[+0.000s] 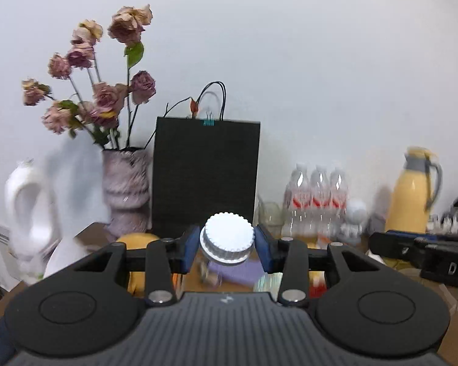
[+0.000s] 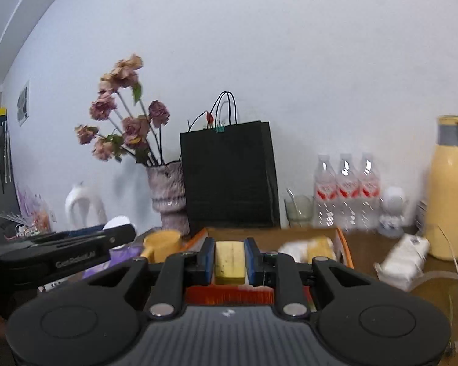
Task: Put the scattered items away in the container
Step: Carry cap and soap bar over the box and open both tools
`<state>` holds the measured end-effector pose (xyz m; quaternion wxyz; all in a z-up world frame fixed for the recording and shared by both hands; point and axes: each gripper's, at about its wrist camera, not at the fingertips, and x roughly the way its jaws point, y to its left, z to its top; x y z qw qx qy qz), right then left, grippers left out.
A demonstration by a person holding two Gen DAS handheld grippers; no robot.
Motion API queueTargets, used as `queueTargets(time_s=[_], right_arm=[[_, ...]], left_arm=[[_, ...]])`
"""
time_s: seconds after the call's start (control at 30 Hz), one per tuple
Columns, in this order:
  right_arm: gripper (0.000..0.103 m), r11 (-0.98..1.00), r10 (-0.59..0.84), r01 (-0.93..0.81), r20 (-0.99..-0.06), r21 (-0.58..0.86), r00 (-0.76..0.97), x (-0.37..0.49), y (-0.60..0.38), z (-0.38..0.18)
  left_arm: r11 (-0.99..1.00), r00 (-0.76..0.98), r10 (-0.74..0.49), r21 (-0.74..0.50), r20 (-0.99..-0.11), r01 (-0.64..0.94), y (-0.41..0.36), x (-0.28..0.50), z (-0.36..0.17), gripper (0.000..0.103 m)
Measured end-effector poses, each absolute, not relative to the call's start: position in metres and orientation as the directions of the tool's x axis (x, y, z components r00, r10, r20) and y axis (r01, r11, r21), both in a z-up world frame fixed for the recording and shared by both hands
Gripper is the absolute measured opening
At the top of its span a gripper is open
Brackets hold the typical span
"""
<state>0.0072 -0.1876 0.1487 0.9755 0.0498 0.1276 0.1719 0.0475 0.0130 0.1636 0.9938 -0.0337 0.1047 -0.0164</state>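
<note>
My left gripper point(image 1: 227, 245) is shut on a clear jar with a white ridged lid point(image 1: 227, 236), held above the table; its lid also shows in the right wrist view point(image 2: 118, 222). My right gripper point(image 2: 230, 259) is shut on a yellow rectangular block point(image 2: 230, 262), held above an orange-edged cardboard box point(image 2: 342, 244) that holds white and yellow items point(image 2: 308, 248). A yellow cup point(image 2: 162, 245) and a purple item point(image 1: 244, 273) lie below the grippers. The right gripper also shows at the right edge of the left wrist view point(image 1: 418, 251).
Along the back wall stand a black paper bag point(image 1: 204, 177), a vase of dried roses point(image 1: 126, 189), a white kettle point(image 1: 27, 210), three water bottles point(image 1: 319, 198), a glass point(image 2: 300, 210) and a yellow thermos point(image 2: 450, 189). A white packet point(image 2: 403, 259) lies at right.
</note>
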Motion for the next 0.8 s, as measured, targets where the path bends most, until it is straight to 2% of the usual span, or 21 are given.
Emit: queueTargets(time_s=[0.2, 0.27, 0.33, 0.47, 0.53, 0.63, 0.8], right_arm=[[0.019, 0.924, 0.369, -0.333, -0.218, 0.188, 0.903, 0.101, -0.187, 0.219], [0.019, 0.932, 0.352, -0.316, -0.229, 0.179, 0.907, 0.124, -0.183, 0.228], [0.019, 0.932, 0.355, -0.316, -0.273, 0.179, 0.894, 0.150, -0.179, 0.231], [0.019, 0.925, 0.381, -0.336, -0.428, 0.179, 0.820, 0.222, -0.166, 0.232], [0.019, 0.917, 0.398, -0.337, -0.530, 0.212, 0.749, 0.266, -0.164, 0.230], [0.019, 0.917, 0.398, -0.297, -0.659, 0.267, 0.638, 0.321, -0.162, 0.206], [0.019, 0.928, 0.372, -0.222, -0.793, 0.300, 0.482, 0.381, -0.152, 0.135]], left_arm=[[0.999, 0.975, -0.049, -0.017, -0.219, 0.047, 0.006, 0.128, 0.212, 0.041], [0.999, 0.966, -0.051, -0.011, -0.253, 0.050, 0.005, 0.152, 0.215, 0.041], [0.996, 0.940, -0.088, -0.015, -0.330, 0.088, 0.005, 0.185, 0.213, 0.041], [0.995, 0.857, -0.073, 0.016, -0.510, 0.094, 0.007, 0.266, 0.207, 0.041], [0.999, 0.800, -0.044, -0.002, -0.598, 0.053, 0.016, 0.302, 0.197, 0.041], [0.996, 0.654, -0.086, -0.045, -0.752, 0.079, 0.023, 0.352, 0.165, 0.041], [0.998, 0.539, -0.029, 0.003, -0.842, 0.059, 0.017, 0.387, 0.102, 0.041]])
